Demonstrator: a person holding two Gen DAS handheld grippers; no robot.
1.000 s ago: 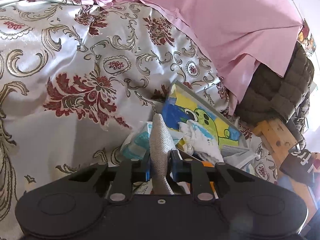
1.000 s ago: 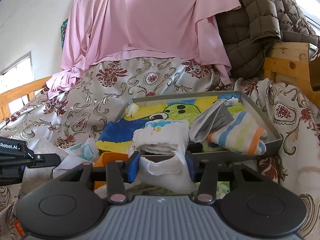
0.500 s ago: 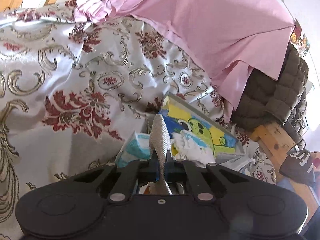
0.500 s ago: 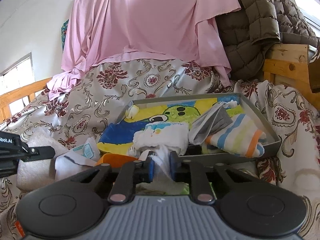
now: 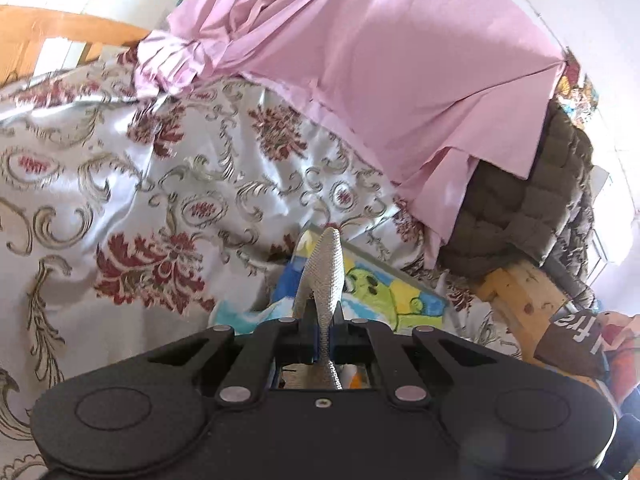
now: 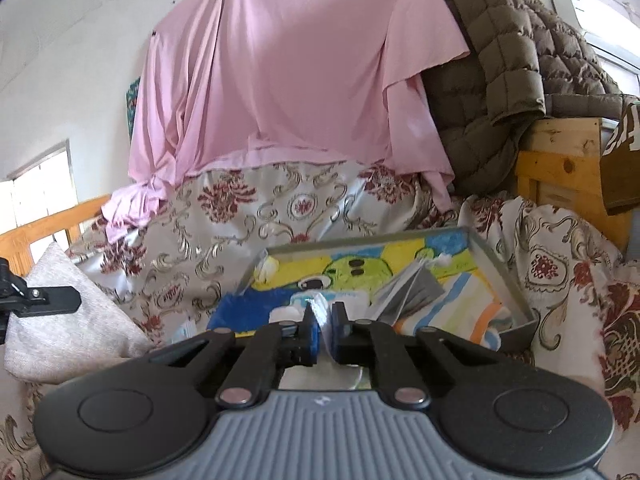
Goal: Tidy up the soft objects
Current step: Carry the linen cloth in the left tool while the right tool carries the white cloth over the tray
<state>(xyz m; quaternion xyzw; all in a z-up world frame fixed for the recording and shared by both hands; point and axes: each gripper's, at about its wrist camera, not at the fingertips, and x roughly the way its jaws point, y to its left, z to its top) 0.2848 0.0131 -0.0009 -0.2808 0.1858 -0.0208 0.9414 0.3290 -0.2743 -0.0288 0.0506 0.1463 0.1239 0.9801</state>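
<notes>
Satin bedspread [image 6: 304,208], silver with red flowers, covers the bed under everything. Behind the tray [image 6: 504,280], a pink sheet [image 6: 288,80] hangs down, with a brown quilted jacket [image 6: 508,60] to its right. The tray itself, grey-walled with a cartoon picture on its floor, rests on the bedspread and holds a striped cloth [image 6: 460,312] and a grey folded piece [image 6: 416,292]. Left of the tray, my left gripper [image 5: 323,320] is clamped on a grey knitted cloth [image 5: 326,268], which stands up past the fingertips. At the tray's near edge, my right gripper [image 6: 323,334] has just closed, pinching a thin white cloth [image 6: 322,316].
</notes>
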